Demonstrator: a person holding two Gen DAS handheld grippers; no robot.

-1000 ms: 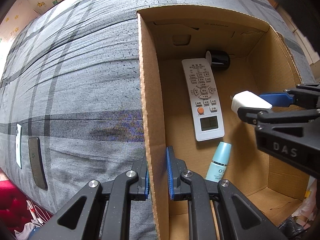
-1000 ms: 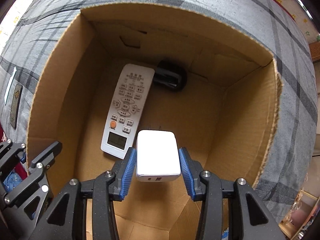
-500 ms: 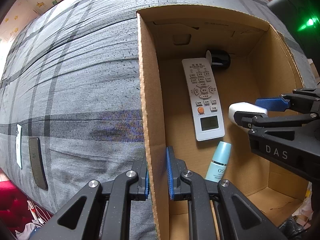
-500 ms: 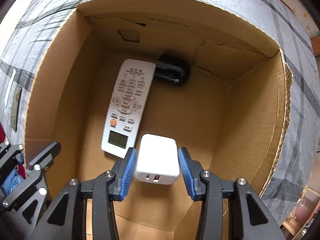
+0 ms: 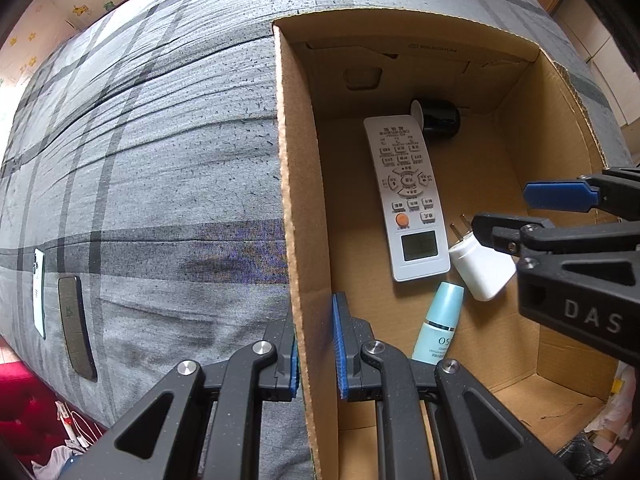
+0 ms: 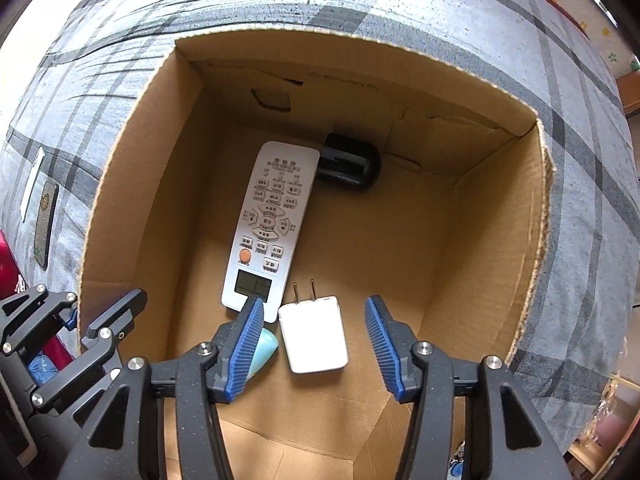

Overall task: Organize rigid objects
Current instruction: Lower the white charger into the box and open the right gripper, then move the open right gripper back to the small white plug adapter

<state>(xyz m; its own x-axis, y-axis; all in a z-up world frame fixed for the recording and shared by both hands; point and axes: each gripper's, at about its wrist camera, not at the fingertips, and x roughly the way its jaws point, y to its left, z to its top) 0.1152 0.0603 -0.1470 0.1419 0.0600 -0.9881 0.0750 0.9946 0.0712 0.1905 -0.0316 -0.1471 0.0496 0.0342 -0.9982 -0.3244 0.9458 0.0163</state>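
A cardboard box stands on a grey plaid bed. On its floor lie a white remote, a black round object, a teal bottle and a white charger plug with its prongs pointing away. My right gripper is open above the charger, apart from it. My left gripper is shut on the box's left wall.
Two phones, one white and one dark, lie on the bed left of the box. Red fabric and cables lie at the bed's lower left edge.
My right gripper opened and let go of the charger, which now lies on the box floor beside the remote. The left gripper has not moved.
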